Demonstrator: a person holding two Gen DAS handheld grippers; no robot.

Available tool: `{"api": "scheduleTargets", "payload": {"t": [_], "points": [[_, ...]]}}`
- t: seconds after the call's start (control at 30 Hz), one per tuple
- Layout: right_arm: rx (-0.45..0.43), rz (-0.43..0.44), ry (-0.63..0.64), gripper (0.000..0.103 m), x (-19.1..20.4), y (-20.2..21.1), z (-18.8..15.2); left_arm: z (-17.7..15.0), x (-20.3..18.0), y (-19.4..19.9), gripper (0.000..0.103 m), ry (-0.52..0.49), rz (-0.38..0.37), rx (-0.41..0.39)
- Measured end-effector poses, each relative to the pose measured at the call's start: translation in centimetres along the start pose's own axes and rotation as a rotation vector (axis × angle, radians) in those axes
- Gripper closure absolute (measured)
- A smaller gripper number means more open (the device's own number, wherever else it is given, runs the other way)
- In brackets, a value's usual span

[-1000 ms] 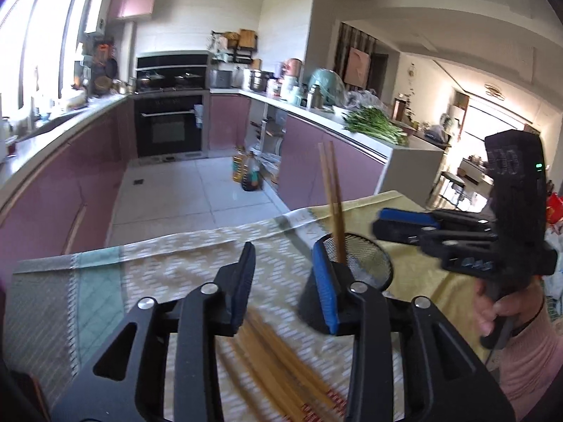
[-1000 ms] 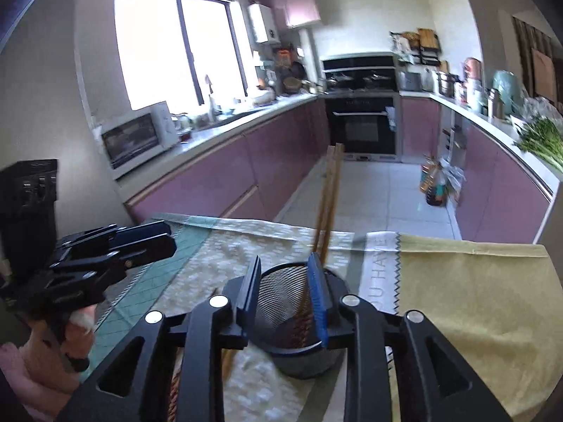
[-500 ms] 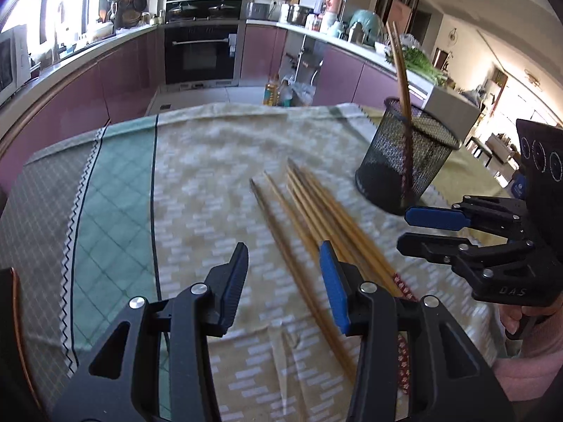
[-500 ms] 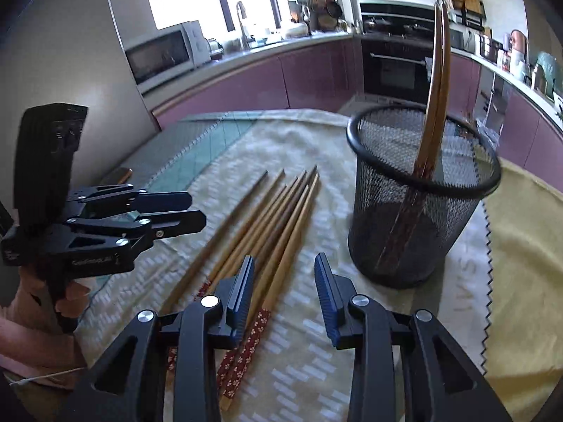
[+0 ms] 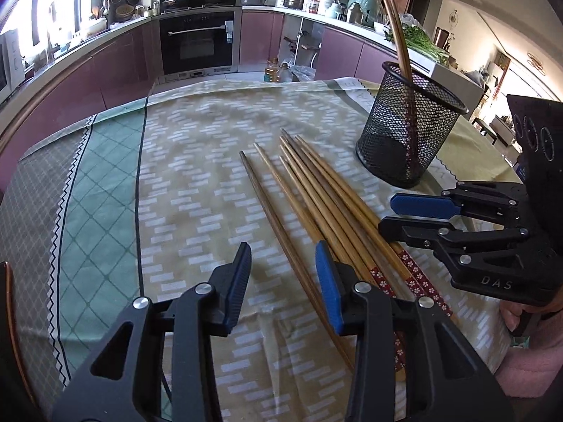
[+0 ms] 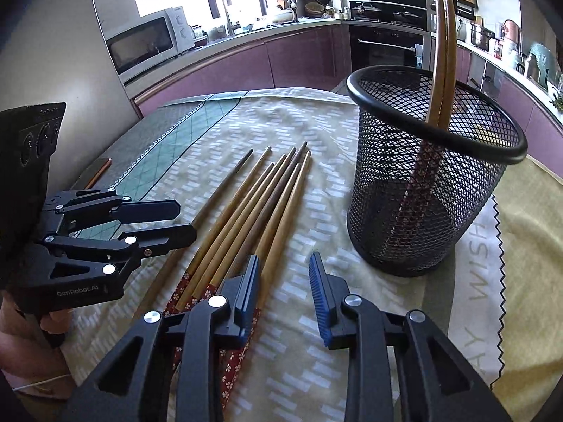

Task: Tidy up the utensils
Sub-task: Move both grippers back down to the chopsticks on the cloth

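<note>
Left gripper (image 5: 283,274): low over the tablecloth (image 5: 197,161), jaws apart and closing, gripping nothing; the darkest, outermost chopstick (image 5: 278,225) runs through the gap between the fingers, pads clear of it as far as can be seen. Right gripper (image 6: 285,281): jaws apart and closing, nothing gripped, only cloth in the gap; its left finger sits over the patterned ends of the loose chopsticks (image 6: 253,204). Loose chopsticks: a row of about seven, side by side on the cloth, tips pointing away toward the kitchen, red flowered ends near the grippers. Mesh cup (image 6: 432,176): black, upright, just beside the row on its right. Two chopsticks (image 6: 441,52) stand in the cup, leaning on its rim, flowered ends down. Phone (image 6: 95,172): at the table edge, left. Hands hold each gripper's handle at the frame edges.
</note>
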State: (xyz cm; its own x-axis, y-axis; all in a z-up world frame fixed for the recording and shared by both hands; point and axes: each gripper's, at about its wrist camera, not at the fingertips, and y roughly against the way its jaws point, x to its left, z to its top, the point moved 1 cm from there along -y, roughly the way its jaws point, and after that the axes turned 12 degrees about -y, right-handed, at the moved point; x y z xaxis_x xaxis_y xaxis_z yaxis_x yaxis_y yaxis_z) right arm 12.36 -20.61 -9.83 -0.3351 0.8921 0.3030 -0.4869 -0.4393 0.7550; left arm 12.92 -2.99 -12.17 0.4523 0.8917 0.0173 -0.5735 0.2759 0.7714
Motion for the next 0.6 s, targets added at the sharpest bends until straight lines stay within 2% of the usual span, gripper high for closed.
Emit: {"api": "scheduleTargets", "payload": {"t": [0.6], "points": [[0.003, -0.08, 0.03, 0.079, 0.9, -1.2, 1.0, 1.2, 0.2, -1.4, 0.07, -0.035, 0.009, 0.031]]}}
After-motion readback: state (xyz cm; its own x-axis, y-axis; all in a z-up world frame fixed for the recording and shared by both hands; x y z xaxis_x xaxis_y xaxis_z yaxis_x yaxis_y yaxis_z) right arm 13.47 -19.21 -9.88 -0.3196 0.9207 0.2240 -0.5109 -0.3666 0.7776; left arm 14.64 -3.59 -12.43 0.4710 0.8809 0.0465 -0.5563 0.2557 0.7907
